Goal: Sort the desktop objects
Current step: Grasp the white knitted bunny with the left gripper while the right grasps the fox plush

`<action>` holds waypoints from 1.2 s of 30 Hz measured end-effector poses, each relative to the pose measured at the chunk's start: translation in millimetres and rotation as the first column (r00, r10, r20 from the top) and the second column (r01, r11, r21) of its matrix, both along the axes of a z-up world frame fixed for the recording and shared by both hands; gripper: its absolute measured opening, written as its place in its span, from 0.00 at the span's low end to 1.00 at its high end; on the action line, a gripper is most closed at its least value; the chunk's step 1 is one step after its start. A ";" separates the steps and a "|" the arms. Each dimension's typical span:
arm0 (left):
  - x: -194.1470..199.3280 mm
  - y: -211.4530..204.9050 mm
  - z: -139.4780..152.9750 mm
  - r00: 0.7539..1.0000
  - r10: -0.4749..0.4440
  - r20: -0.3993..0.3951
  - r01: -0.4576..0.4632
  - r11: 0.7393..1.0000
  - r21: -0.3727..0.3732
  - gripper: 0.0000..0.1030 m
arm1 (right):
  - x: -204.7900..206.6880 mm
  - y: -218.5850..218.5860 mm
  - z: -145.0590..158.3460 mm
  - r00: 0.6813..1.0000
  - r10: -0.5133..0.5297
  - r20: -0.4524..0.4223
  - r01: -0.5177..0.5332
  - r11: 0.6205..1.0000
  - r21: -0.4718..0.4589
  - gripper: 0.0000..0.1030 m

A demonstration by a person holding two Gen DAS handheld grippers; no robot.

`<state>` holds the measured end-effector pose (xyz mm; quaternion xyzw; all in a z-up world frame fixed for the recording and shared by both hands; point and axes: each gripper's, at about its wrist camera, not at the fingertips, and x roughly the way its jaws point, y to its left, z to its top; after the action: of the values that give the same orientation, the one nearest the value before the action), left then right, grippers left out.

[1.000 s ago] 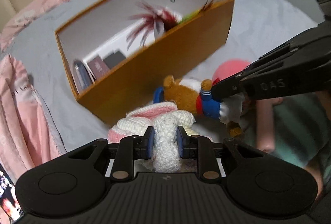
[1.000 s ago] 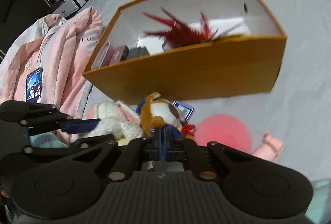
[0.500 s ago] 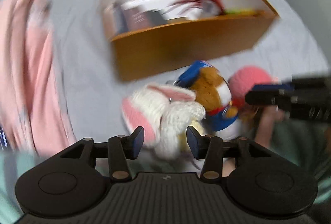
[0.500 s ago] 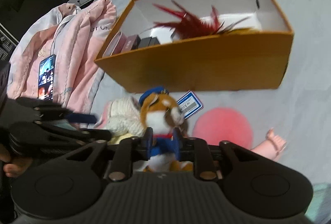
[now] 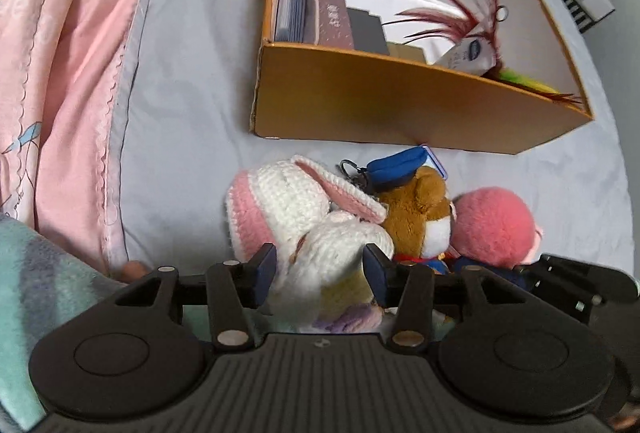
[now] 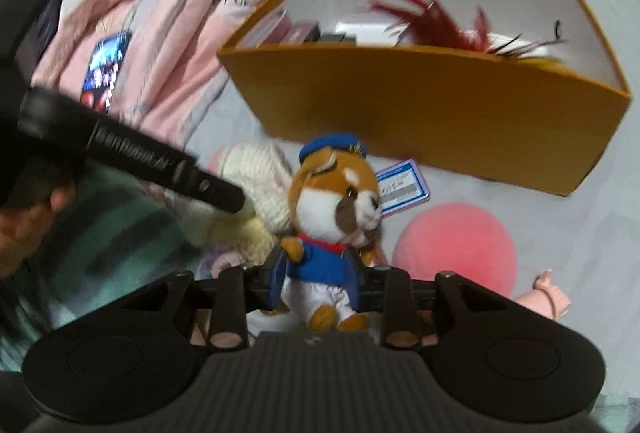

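Having released the crocheted rabbit [image 5: 304, 221], the left gripper [image 5: 318, 265] now stands open around it; the right gripper [image 6: 316, 279] clamps the upright sailor fox plush [image 6: 334, 209], head toward the orange box [image 6: 424, 121].

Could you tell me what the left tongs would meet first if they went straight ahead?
The white crocheted bunny, already between the open left tongs; beyond it probably the orange box, though depth is unclear.

Left hand-held gripper [image 5: 319, 265] straddles crocheted bunny [image 5: 308, 217], fingers apart.
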<state>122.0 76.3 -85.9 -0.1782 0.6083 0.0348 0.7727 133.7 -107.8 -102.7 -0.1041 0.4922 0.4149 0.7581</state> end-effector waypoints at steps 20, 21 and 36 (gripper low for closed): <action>24.4 -18.2 -44.4 0.997 -0.034 -0.068 0.041 0.993 0.108 0.82 | 20.1 22.7 -40.8 0.996 -0.017 -0.086 0.017 1.000 0.008 0.44; 23.7 -20.1 -44.8 0.997 -0.041 -0.064 0.048 0.992 0.117 0.81 | 20.2 22.8 -40.8 0.996 -0.015 -0.085 0.016 1.000 0.007 0.44; -25.8 -0.3 -9.4 0.993 -0.010 0.115 0.006 0.999 0.039 0.45 | 4.8 -2.0 -11.7 0.995 -0.090 -0.039 0.092 0.995 0.048 0.33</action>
<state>96.2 76.1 -95.3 -0.1626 0.5629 0.0330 0.8097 138.6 -109.8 -114.4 -0.0551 0.4998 0.3938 0.7694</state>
